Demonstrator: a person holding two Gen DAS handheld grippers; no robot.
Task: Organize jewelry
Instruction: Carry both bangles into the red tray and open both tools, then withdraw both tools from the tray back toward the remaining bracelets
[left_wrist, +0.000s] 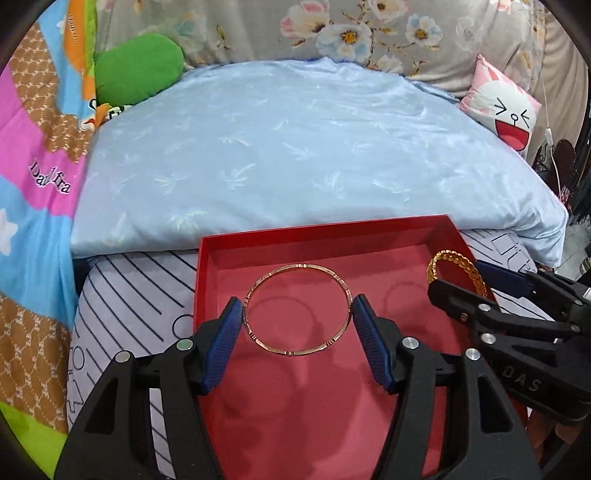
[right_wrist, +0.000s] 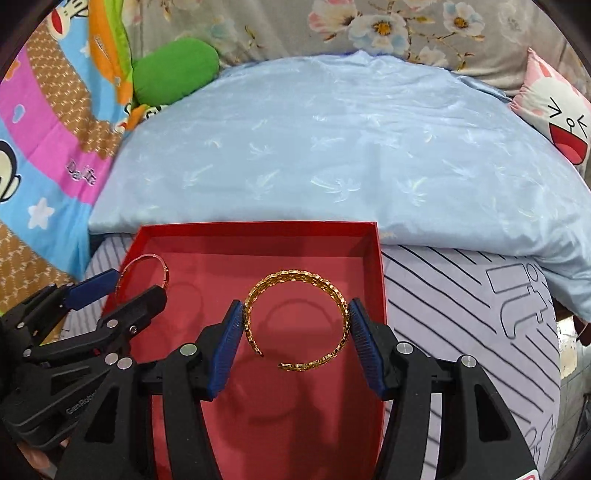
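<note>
While both hover above the red box (left_wrist: 207, 266), the left gripper (left_wrist: 297, 310) pinches a thin rose-gold bangle (left_wrist: 297, 308) by its sides. Just right of it, the right gripper (right_wrist: 297, 314) clamps a woven gold cuff (right_wrist: 299, 321), also over the box.

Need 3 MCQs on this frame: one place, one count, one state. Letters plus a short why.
1. The red box sits on:
A. striped sheet
B. wooden table
C. tiled floor

2. Bangles in view:
A. one
B. two
C. four

3. The gold woven bangle is:
A. a closed ring
B. an open cuff with a gap
C. snapped in two

A: striped sheet surrounds the box.
B: thin rose-gold bangle in the left gripper, woven one in the right gripper.
B: its ends stop short of each other at the near side.
</note>
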